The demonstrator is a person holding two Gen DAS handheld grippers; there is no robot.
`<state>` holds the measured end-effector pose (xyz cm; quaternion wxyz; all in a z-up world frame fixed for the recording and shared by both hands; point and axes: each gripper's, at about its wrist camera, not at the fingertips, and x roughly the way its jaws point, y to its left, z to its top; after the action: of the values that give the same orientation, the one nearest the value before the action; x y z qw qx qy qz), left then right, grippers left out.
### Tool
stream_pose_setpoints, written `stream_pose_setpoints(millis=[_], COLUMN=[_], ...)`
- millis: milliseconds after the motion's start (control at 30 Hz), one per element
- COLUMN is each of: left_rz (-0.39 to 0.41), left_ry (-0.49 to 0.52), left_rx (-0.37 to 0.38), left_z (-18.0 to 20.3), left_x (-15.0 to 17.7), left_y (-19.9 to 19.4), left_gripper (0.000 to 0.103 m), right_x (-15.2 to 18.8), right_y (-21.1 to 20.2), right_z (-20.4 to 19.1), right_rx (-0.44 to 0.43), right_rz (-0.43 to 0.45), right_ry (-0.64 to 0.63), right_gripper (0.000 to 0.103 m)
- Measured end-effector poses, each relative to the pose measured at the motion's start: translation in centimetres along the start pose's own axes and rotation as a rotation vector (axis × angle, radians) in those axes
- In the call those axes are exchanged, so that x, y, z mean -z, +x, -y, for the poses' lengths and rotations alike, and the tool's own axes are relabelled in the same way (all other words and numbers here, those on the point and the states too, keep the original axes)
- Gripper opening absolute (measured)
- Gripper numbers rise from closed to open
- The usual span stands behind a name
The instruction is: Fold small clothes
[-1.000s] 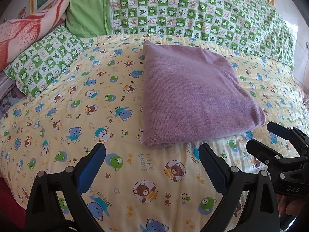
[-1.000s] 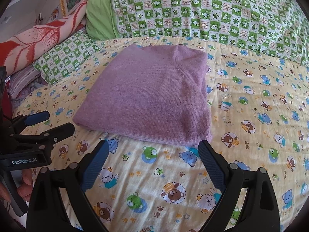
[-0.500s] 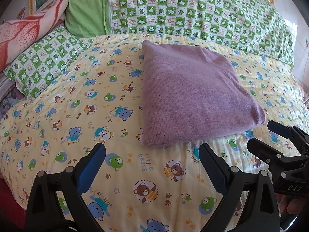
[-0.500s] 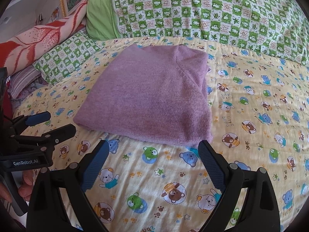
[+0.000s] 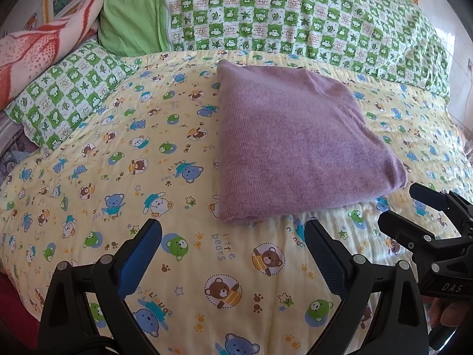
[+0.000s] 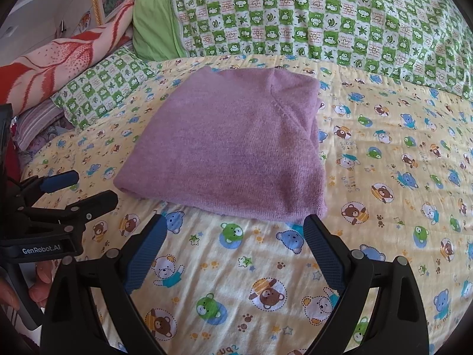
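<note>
At the far left lies a checked pillow [image 5: 68, 94]. The left gripper [image 5: 233, 254] hovers near the bedspread [image 5: 124, 159], fingers wide apart. The folded purple sweater [image 5: 292, 153] lies flat in the middle (touching neither gripper). The right gripper [image 6: 233, 254] holds nothing, its fingers equally apart.

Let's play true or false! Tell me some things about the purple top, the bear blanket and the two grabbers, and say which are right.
1. The purple top is folded on the bear blanket. True.
2. The left gripper holds the top. False: its fingers are open and empty.
3. The right gripper is open. True.
4. The green checked pillow lies on the top. False: it sits behind it.
</note>
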<state>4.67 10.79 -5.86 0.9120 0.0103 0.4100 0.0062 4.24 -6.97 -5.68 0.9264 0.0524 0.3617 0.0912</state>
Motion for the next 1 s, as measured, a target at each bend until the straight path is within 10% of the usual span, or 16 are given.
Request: stream_pose_setpoints(millis=[1000], left_rz=[-0.009], left_ry=[0.014], left_rx=[0.004], left_z=[-0.02], left_x=[-0.44], left_y=[0.0], left_gripper=[0.097], right_x=[-0.28], right_y=[-0.28], right_z=[-0.09], right_rx=[0.009], right_rz=[0.007], right_ry=[0.02], right_gripper=[0.093])
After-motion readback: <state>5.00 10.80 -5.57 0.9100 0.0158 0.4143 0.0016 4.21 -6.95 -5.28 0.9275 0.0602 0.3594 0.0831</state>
